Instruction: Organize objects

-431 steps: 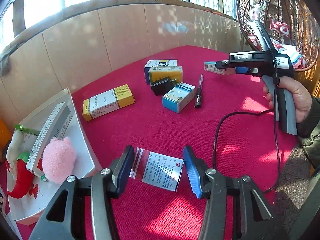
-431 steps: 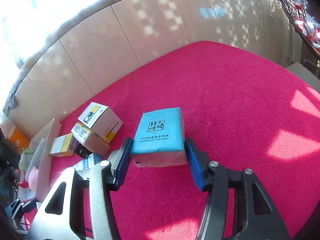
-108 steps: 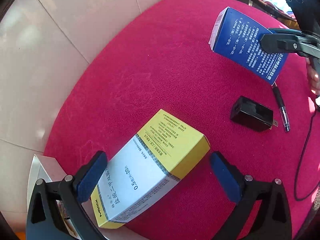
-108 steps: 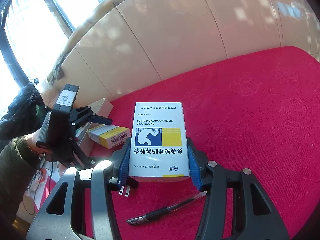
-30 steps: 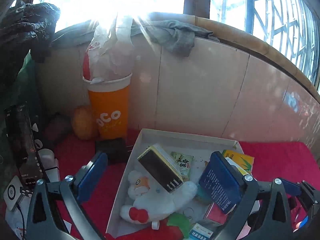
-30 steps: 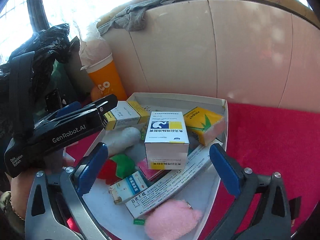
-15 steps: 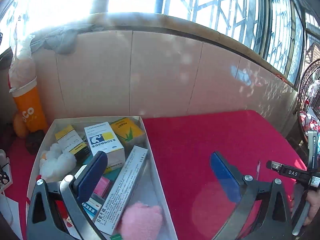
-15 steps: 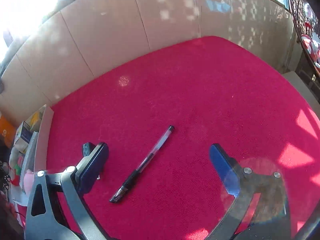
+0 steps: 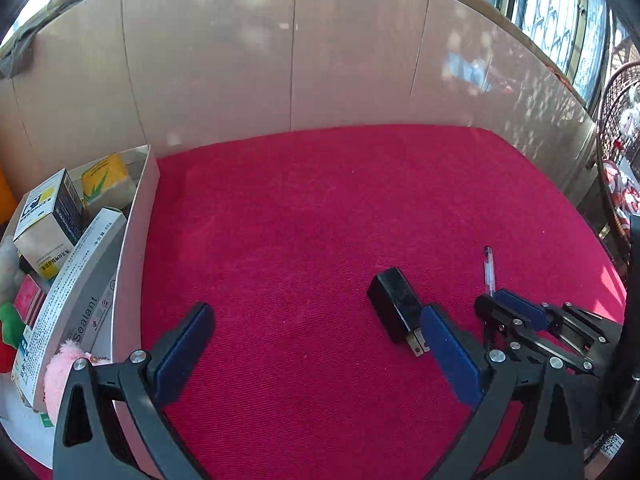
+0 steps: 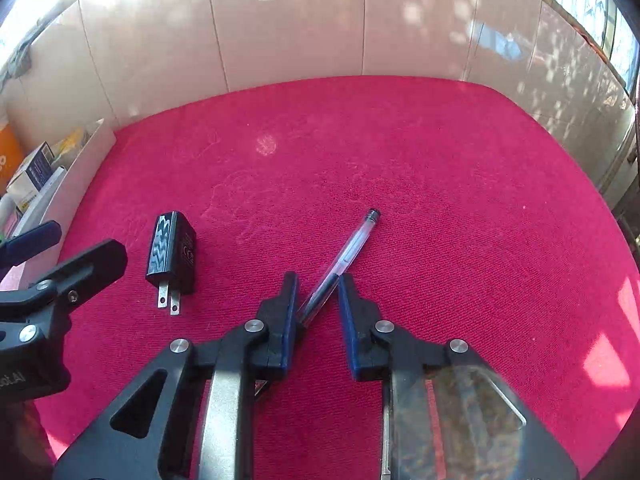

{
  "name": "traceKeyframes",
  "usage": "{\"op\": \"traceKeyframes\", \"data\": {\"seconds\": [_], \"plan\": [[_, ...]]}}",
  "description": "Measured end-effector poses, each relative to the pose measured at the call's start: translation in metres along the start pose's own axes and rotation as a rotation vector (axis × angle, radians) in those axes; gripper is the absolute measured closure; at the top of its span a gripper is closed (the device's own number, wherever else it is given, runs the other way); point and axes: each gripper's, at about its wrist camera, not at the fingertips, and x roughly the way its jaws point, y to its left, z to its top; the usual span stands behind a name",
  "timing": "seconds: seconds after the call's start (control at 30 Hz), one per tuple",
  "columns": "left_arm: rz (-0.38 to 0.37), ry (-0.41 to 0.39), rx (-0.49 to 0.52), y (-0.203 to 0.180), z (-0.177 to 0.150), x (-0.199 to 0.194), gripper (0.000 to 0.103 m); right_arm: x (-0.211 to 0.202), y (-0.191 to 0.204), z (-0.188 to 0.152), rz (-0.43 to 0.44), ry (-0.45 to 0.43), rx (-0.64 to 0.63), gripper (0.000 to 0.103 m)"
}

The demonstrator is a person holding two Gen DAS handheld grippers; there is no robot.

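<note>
The right claw (image 10: 318, 300) has just been closing around the thin clear plastic pen with black ink (image 10: 340, 260), whose near end lies between its blue pads on the red cloth tabletop (image 10: 400, 180). A small gap shows, so the grip looks loose. Squeeze snugly before lifting. The left claw (image 9: 316, 344) gapes wide, the black plug charger (image 9: 394, 304) just before its right finger.

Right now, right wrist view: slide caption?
Right tongs closing around pen on red cloth; black charger nearby.
</note>
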Motion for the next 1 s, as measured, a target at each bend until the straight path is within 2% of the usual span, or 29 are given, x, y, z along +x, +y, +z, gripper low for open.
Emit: {"op": "traceKeyframes", "data": {"seconds": [0.07,0.13,0.2,0.23,0.27,0.33,0.37,0.53,0.67,0.77,0.87,1.0], "plan": [[-0.002,0.020,0.006,-0.011,0.001,0.012,0.000,-0.006,-0.019,-0.005,0.035,-0.011,0.060,0.094],[0.003,0.051,0.020,-0.022,0.001,0.026,0.000,-0.014,-0.037,-0.009,0.058,-0.025,0.115,0.095],[-0.010,0.058,0.034,-0.030,0.000,0.038,0.011,-0.020,-0.048,-0.010,0.076,-0.041,0.145,0.095],[-0.011,0.065,0.047,-0.032,-0.001,0.042,0.036,-0.025,-0.051,-0.010,0.082,-0.051,0.150,0.095],[0.011,0.032,0.082,-0.035,-0.003,0.040,0.051,-0.029,-0.052,-0.010,0.088,-0.065,0.150,0.095],[-0.034,0.024,0.090,-0.033,-0.004,0.036,0.078,-0.039,-0.053,-0.009,0.103,-0.092,0.144,0.095],[-0.056,0.021,0.088,-0.029,-0.005,0.034,0.083,-0.043,-0.052,-0.008,0.114,-0.104,0.144,0.095],[-0.108,-0.030,0.079,-0.018,-0.011,0.013,0.083,-0.060,-0.045,-0.001,0.188,-0.138,0.149,0.095],[-0.145,-0.150,0.092,-0.007,-0.016,-0.037,0.083,-0.077,-0.023,0.004,0.247,-0.156,0.104,0.095],[-0.148,-0.250,0.083,0.015,-0.022,-0.081,0.083,-0.090,0.003,0.009,0.315,-0.168,0.046,0.095],[-0.095,-0.330,0.022,0.058,-0.027,-0.119,0.083,-0.099,0.045,0.014,0.401,-0.150,-0.041,0.095],[0.061,-0.387,-0.110,0.136,-0.028,-0.147,0.083,-0.100,0.123,0.018,0.524,-0.090,-0.182,0.095]]}}
